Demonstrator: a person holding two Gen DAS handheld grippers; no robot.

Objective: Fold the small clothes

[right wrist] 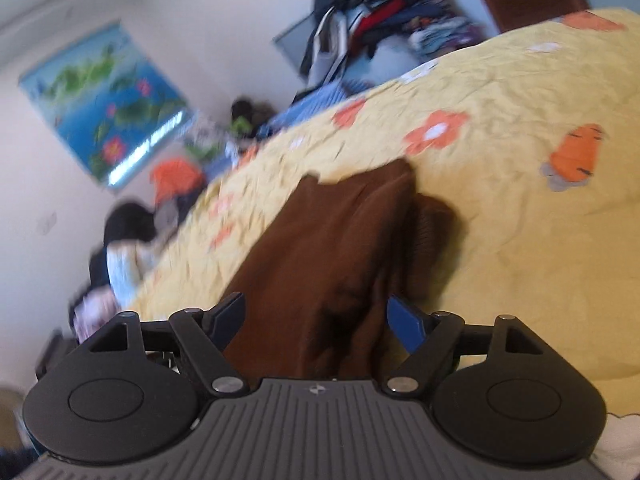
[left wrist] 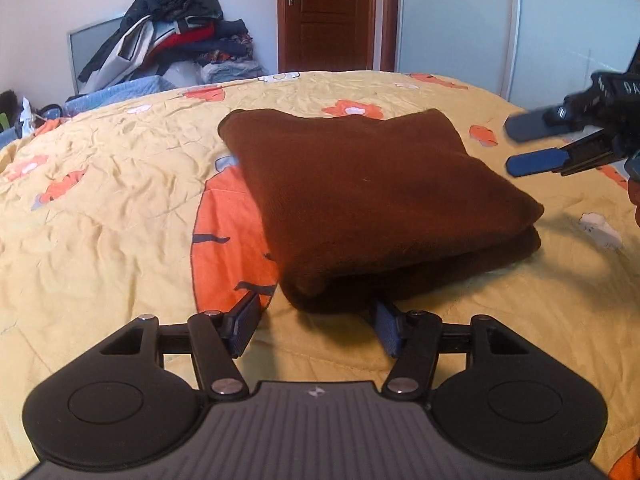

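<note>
1. The left gripper (left wrist: 316,322) stands with its jaws parted, empty, one pad to each side of the near corner of the brown garment (left wrist: 360,200), pressing nothing.
2. The right gripper (left wrist: 532,144) hovers just beside the garment's right edge, jaws likewise apart and holding nothing; its own view is blurred.
3. The garment lies folded in a thick, roughly square stack on the yellow bedspread (left wrist: 120,184), probably let go because the fold looks finished.
4. A clothes pile (left wrist: 172,32) sits beyond the bed.
</note>
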